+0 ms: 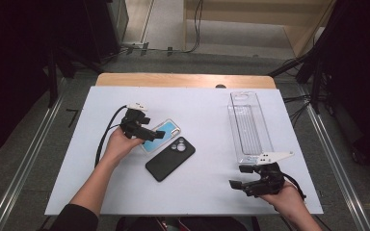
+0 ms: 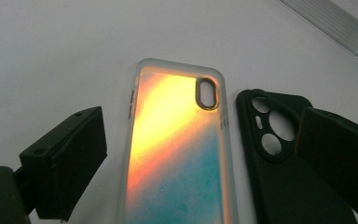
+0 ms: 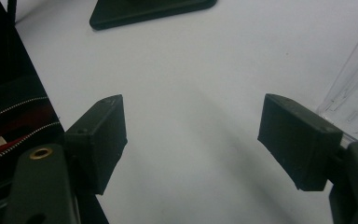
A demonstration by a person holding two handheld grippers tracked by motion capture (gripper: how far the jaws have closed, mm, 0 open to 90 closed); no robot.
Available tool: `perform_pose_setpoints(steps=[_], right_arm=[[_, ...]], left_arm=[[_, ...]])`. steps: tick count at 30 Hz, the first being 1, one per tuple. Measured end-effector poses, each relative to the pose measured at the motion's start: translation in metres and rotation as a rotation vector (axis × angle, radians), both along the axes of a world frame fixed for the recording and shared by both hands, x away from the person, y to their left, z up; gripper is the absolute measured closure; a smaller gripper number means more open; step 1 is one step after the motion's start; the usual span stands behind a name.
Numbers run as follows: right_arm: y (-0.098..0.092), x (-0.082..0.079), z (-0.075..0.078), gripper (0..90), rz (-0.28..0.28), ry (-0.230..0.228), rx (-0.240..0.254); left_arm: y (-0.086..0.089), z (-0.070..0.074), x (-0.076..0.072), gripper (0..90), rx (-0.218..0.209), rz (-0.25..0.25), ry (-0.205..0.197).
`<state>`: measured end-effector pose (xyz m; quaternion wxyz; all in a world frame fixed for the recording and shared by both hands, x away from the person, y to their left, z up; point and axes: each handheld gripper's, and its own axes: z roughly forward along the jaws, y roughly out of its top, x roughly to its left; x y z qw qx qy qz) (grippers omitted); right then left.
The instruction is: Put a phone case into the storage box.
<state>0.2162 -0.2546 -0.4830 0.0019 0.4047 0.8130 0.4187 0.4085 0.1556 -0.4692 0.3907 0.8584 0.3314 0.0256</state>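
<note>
A clear phone case with a blue and orange sheen (image 1: 163,133) (image 2: 177,149) lies on the white table (image 1: 197,115), and a black phone case (image 1: 170,158) (image 2: 279,168) lies right beside it. My left gripper (image 1: 155,135) (image 2: 200,154) hovers over the shiny case's near end, jaws open and standing to either side of it without touching. My right gripper (image 1: 237,176) (image 3: 191,140) rests near the table's front right edge, open, with bare table between its jaws. The black case's edge (image 3: 149,9) shows far off in the right gripper view.
A tall clear plastic box (image 1: 248,126) (image 3: 354,93) (image 2: 331,23) lies on the right side of the table, just beyond my right gripper. A dark bag with a zipper (image 3: 9,116) sits past the table's front edge. Metal rails run along both sides of the table.
</note>
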Motion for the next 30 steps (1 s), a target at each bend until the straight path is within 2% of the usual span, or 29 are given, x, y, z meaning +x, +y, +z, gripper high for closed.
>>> perform_pose_setpoints(steps=[2,4,9,11,13,18,21,24,30], right_arm=[[0.0,0.0,0.0,21.5,-0.001,0.001,0.0],[0.0,0.0,0.0,21.5,-0.001,0.001,0.0],[0.0,0.0,0.0,21.5,0.001,0.002,0.002],[0.0,0.0,0.0,21.5,0.001,0.002,0.001],[0.0,0.0,0.0,21.5,0.002,0.002,0.0],[0.0,0.0,0.0,21.5,0.001,0.002,0.002],[0.0,0.0,0.0,21.5,0.002,0.003,0.001],[0.001,0.0,0.0,21.5,0.001,0.004,0.001],[0.0,0.0,0.0,21.5,0.003,0.004,-0.001]], left_arm=[[0.001,-0.003,-0.001,2.3,-0.006,-0.002,-0.007],[0.0,-0.005,-0.002,2.3,0.008,-0.001,-0.016],[-0.002,-0.013,-0.005,2.3,0.018,-0.024,-0.014],[-0.002,-0.016,-0.006,2.3,0.01,-0.039,-0.022],[-0.003,-0.019,-0.006,2.3,0.002,-0.035,-0.01],[-0.005,-0.025,-0.006,2.3,0.036,-0.044,-0.007],[-0.005,-0.029,-0.007,2.3,0.043,-0.043,-0.008],[-0.006,-0.033,-0.008,2.3,0.072,-0.046,-0.007],[-0.009,-0.034,-0.011,2.4,0.101,-0.044,-0.042]])
